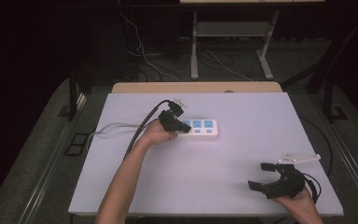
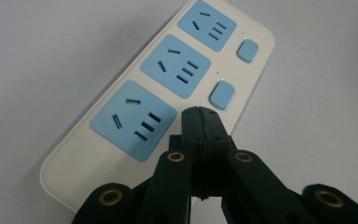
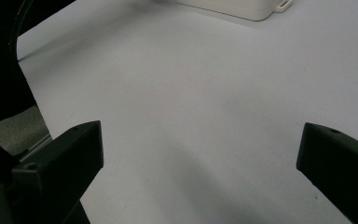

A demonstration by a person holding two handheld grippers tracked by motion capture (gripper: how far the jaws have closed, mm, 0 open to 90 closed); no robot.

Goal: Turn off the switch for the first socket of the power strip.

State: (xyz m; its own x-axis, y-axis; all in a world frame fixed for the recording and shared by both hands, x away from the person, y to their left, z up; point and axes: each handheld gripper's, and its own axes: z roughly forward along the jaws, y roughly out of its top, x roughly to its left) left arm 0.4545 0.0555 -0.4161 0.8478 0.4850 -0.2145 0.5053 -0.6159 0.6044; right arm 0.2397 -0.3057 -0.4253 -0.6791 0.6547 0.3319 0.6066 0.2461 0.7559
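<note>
- Table (image 1: 242,186): white top, wooden far edge.
- Power strip (image 1: 200,127): white, three blue sockets, lying flat left of centre; grey cable (image 1: 109,127) trailing left.

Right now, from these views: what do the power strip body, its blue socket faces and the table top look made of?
Power strip body: cream-white moulded plastic, smooth with a soft sheen and rounded corners. Blue socket faces: likely matte plastic inserts, flat colour, crisp cut slots. Table top: a pale grey-white matte sheet, with no glare or grain; probably laminate or foam board, hard to tell which. A wood-coloured edge shows at the far side.
</note>
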